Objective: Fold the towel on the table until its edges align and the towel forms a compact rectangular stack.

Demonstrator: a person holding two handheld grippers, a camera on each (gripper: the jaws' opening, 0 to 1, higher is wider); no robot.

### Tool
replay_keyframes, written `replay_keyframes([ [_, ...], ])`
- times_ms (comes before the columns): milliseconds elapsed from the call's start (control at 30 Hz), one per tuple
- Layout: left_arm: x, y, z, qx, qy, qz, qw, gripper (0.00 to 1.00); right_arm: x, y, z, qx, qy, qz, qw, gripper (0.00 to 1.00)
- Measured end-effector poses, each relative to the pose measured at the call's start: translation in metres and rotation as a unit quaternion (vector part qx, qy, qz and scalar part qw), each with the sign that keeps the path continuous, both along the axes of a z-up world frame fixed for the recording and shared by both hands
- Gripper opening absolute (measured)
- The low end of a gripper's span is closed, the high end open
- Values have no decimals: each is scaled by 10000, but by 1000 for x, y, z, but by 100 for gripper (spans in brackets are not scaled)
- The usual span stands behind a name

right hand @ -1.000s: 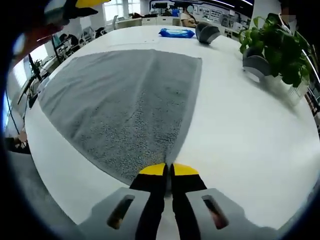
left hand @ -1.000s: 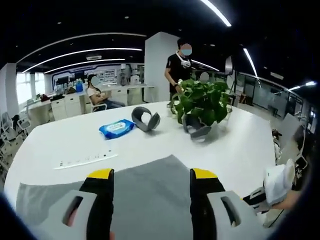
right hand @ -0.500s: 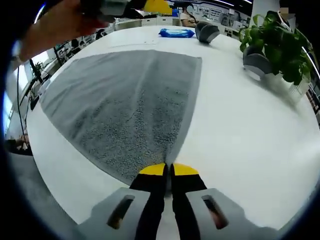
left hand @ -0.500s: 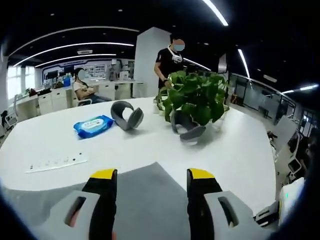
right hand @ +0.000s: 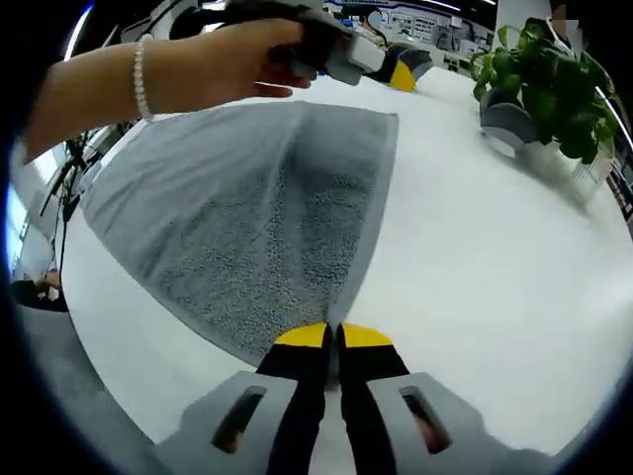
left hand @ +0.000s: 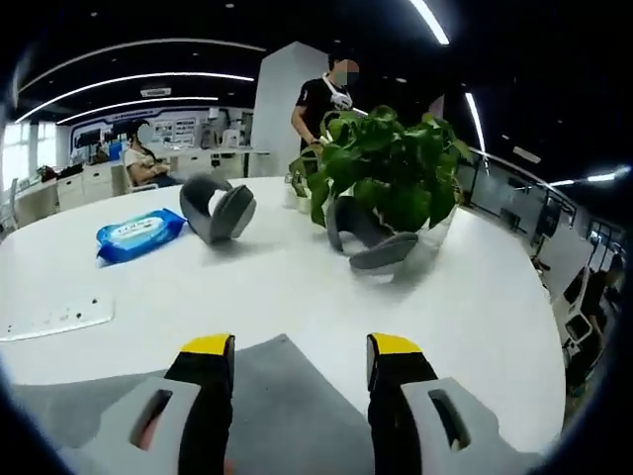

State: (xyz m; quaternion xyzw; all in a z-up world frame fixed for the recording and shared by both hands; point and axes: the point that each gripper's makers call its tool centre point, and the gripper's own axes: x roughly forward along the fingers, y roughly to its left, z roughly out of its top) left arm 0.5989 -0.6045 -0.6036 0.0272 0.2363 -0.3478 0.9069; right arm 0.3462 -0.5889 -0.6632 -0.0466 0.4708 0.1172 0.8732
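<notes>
Towel: the grey towel [right hand: 247,213] lies spread flat on the white surface [right hand: 495,267], one corner at the near edge of the surface and the opposite end reaching toward the far side; in the left gripper view its far corner [left hand: 282,396] sits between the two jaws.

Right claw: the right claw [right hand: 331,336] has its yellow-tipped jaws pressed together over the near corner of the towel, so I judge it is pinching that corner; it has not shifted over the last second.

Left claw: the left claw [left hand: 302,346] has its jaws wide apart, nothing between them but the towel lying below; in the right gripper view it is carried by a hand [right hand: 252,59] with a bead bracelet above the far end of the towel.

Change: a second ago the hand was only at the upper left margin of the right gripper view; it has since travelled across above the towel to its far corner, and the potted plant [left hand: 386,173] has grown larger in the left gripper view.

Meaning: no fold has been made yet; the left claw looks to be lining up for the far corner, with one corner already held.

Other things: a blue wipes packet [left hand: 138,233], two grey curved objects [left hand: 218,208] and a flat white strip [left hand: 54,319] rest toward the far side of the surface, well apart from the towel.

Risk: closing too high would miss the cloth.
</notes>
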Motion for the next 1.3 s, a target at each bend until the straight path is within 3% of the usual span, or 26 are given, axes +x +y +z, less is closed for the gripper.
replay_keyframes([
  [167, 10, -8, -25, 101, 74, -44, 9999, 55, 0, 0, 0, -23, -12, 52, 10000, 1],
  [433, 18, 2, -49, 429, 151, 61, 9989, 49, 0, 1, -1, -23, -3, 43, 10000, 1],
  [633, 16, 4, -49, 830, -193, -22, 9964, 45, 0, 1, -1, -10, 2, 43, 10000, 1],
  [800, 19, 4, -49, 808, -214, 79, 9965, 41, 0, 1, -1, -26, -1, 65, 10000, 1],
  [1067, 25, 16, -50, 1019, -275, 138, 9943, 15, 0, 1, -1, -19, 12, 63, 10000, 1],
  [1133, 25, 20, -46, 1265, -453, 45, 9909, 8, 0, 1, -1, -2, 24, 45, 10000, 1],
  [1233, 20, 23, -45, 1247, -274, 30, 9918, 7, -2, 2, -1, 22, 142, 55, 9999, 0],
  [1300, 12, 27, -44, 1063, 62, 135, 9942, 6, -4, 2, -1, -16, 187, 182, 9997, 0],
])
